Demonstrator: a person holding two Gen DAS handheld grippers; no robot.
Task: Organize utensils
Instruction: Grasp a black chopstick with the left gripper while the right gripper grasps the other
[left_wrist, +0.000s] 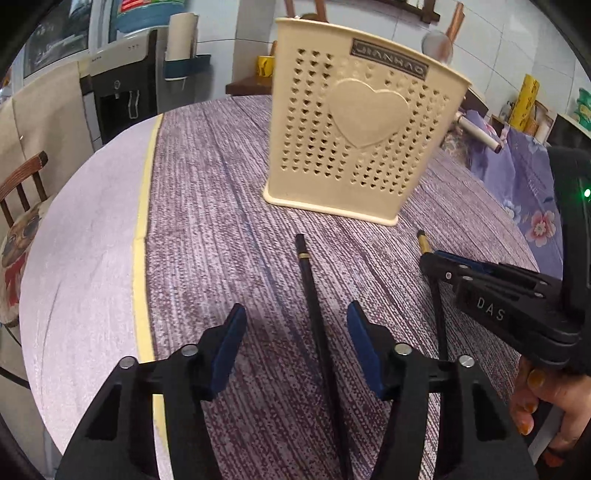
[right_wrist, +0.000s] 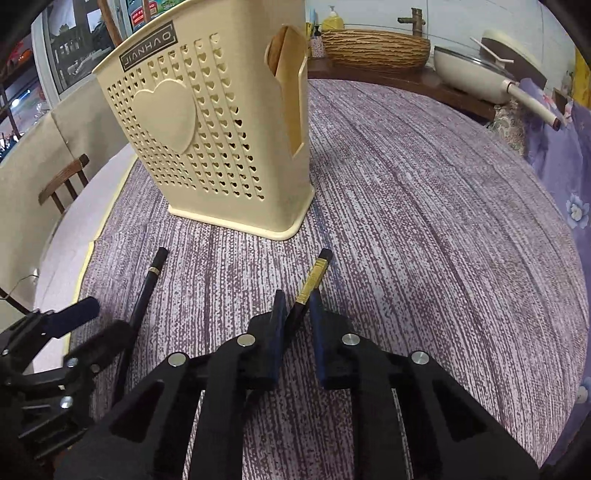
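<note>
A cream utensil holder (left_wrist: 354, 125) with heart holes stands upright on the purple cloth; it also shows in the right wrist view (right_wrist: 218, 129). Two black chopsticks lie in front of it. My left gripper (left_wrist: 295, 325) is open, with one chopstick (left_wrist: 314, 295) lying between its fingers on the table. My right gripper (right_wrist: 298, 306) has its jaws narrowed around the gold-banded chopstick (right_wrist: 314, 277), with small gaps still showing beside it. The right gripper shows in the left view (left_wrist: 443, 262) over that chopstick (left_wrist: 421, 240). The left gripper (right_wrist: 74, 317) and its chopstick (right_wrist: 147, 284) show in the right view.
The table edge with a yellow strip (left_wrist: 144, 221) runs on the left, and a wooden chair (left_wrist: 22, 184) stands beyond it. A pan (right_wrist: 476, 70) and a woven basket (right_wrist: 373, 48) sit at the far side. A flowered purple cloth (left_wrist: 524, 184) lies to the right.
</note>
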